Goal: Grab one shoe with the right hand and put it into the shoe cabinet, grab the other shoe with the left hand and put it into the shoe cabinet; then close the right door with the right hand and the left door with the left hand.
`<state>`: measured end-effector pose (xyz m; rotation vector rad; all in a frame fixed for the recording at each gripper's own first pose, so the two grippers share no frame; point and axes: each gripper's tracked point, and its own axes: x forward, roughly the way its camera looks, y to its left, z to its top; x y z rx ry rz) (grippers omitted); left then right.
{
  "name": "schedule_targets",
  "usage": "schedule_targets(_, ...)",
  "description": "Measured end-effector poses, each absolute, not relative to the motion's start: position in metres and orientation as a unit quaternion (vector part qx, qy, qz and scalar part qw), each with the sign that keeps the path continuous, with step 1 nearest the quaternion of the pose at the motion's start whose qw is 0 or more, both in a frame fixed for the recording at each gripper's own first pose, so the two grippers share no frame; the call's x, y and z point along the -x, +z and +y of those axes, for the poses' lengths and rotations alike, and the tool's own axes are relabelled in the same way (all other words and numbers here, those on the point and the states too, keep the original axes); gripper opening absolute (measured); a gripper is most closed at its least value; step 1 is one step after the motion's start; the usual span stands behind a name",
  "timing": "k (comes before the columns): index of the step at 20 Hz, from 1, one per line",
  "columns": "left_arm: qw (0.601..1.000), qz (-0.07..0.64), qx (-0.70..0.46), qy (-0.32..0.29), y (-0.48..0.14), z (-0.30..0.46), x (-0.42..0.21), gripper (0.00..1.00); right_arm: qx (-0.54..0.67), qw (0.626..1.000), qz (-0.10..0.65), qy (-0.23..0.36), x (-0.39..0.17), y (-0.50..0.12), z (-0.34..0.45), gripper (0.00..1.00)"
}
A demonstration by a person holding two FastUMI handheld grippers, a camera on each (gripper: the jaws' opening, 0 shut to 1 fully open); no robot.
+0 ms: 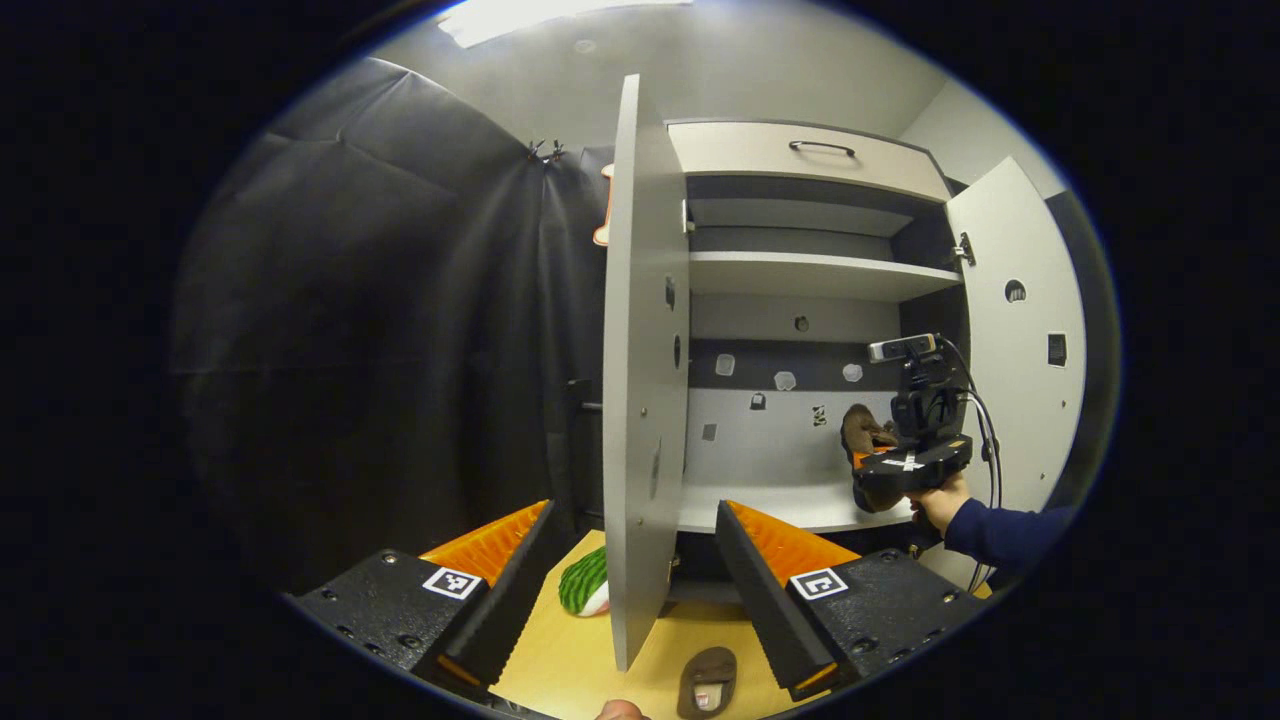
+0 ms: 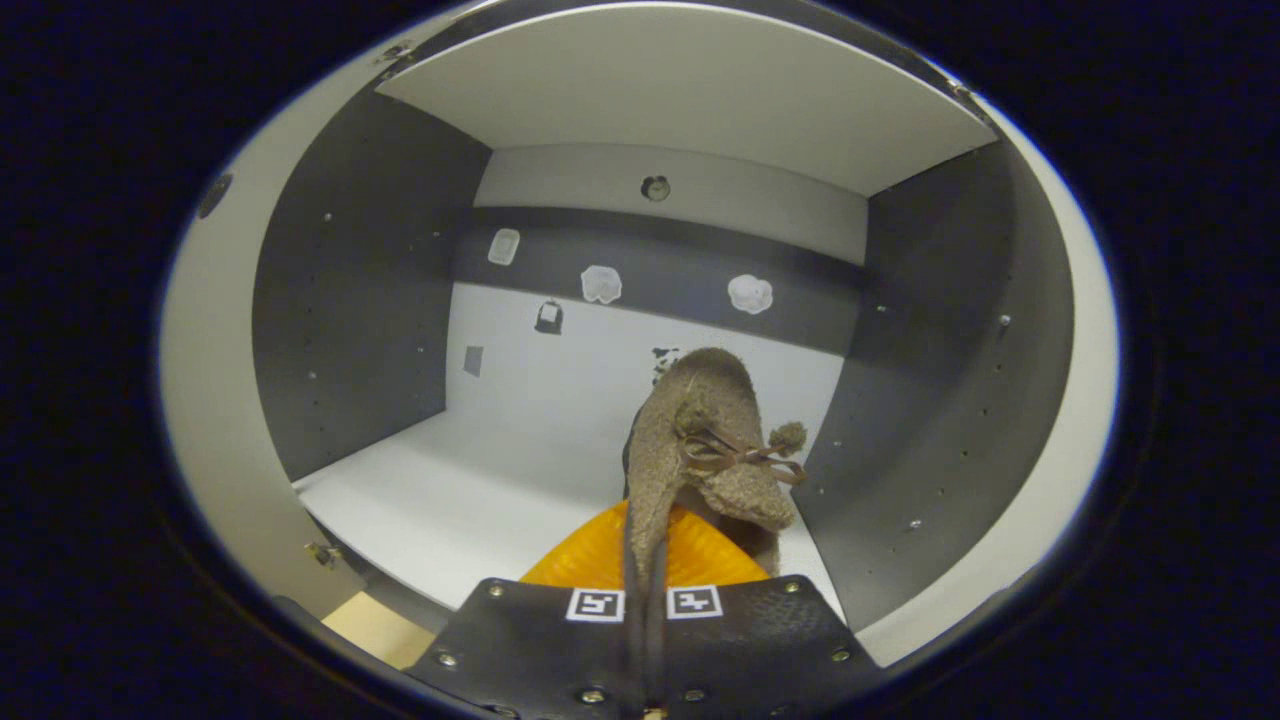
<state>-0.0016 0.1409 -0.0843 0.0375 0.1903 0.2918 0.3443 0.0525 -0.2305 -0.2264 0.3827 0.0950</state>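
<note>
A fuzzy brown shoe (image 2: 700, 450) is pinched between the fingers of the right gripper (image 2: 645, 590), which press tight on its edge from both sides. The shoe hangs just above the bottom shelf (image 2: 480, 490) of the shoe cabinet (image 1: 810, 260), near the dark right wall inside. It has a little bow with a pom-pom on top. In the left gripper view the same shoe (image 1: 862, 440) shows in front of the right gripper (image 1: 905, 470), which a hand (image 1: 940, 505) in a dark blue sleeve (image 1: 1005, 535) holds out level at the cabinet's opening. The other shoe (image 1: 708, 682) lies on the yellow floor (image 1: 560, 660) in front of the cabinet, with its opening facing up. A green striped thing (image 1: 585, 583) lies on the floor too, beside the left door (image 1: 640, 380). That door stands wide open and its edge points straight at the left gripper (image 1: 632, 570), right between the two fingers. Those fingers are spread apart and hold nothing. The right door (image 1: 1020, 330) is open as well. Small stickers dot the back wall of the cabinet, and a drawer with a dark handle (image 1: 822, 148) sits at the top.
</note>
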Motion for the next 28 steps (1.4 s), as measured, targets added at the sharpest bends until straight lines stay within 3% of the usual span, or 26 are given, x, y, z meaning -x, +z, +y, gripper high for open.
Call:
schedule_targets(3, 0.983, 0.099, -0.018, 0.154, -0.089, 0.147, 0.003, 0.96, 0.121, 0.969, 0.21, 0.053, -0.35, -0.248, 0.055, 0.02)
schedule_targets(4, 0.982, 0.101, -0.019, 0.156, -0.09, 0.147, 0.002, 0.96, 0.119, 0.97, 0.204, 0.051, -0.352, -0.248, 0.056, 0.07)
schedule_targets(5, 0.982, 0.103, -0.02, 0.157, -0.092, 0.147, 0.002, 0.93, 0.117, 0.972, 0.199, 0.042, -0.354, -0.243, 0.053, 0.05)
schedule_targets(6, 0.982, 0.104, -0.02, 0.159, -0.092, 0.148, 0.002, 0.96, 0.108, 0.974, 0.193, 0.039, -0.354, -0.239, 0.052, 0.14)
schedule_targets(8, 0.981, 0.105, -0.019, 0.159, -0.093, 0.146, 0.003, 0.96, 0.096, 0.978, 0.185, 0.028, -0.355, -0.228, 0.047, 0.12)
schedule_targets(12, 0.983, 0.106, -0.021, 0.148, -0.094, 0.131, 0.004, 0.96, 0.069, 0.985, 0.157, 0.025, -0.343, -0.193, 0.041, 0.2)
schedule_targets(16, 0.985, 0.118, -0.022, 0.127, -0.104, 0.108, 0.0, 0.93, 0.047, 0.991, 0.118, 0.032, -0.317, -0.145, 0.035, 0.2)
schedule_targets(23, 0.986, 0.141, -0.025, 0.088, -0.136, 0.066, -0.004, 0.96, 0.035, 0.995, 0.066, 0.065, -0.249, -0.064, 0.04, 0.2)
schedule_targets(24, 0.985, 0.15, -0.028, 0.085, -0.145, 0.061, -0.003, 0.93, 0.035, 0.995, 0.057, 0.07, -0.238, -0.053, 0.04, 0.2)
schedule_targets(27, 0.983, 0.166, -0.038, 0.075, -0.163, 0.052, -0.001, 0.97, 0.044, 0.995, 0.034, 0.082, -0.206, -0.024, 0.041, 0.2)
schedule_targets(28, 0.983, 0.164, -0.04, 0.071, -0.166, 0.05, -0.002, 0.97, 0.046, 0.995, 0.028, 0.085, -0.197, -0.019, 0.042, 0.29)
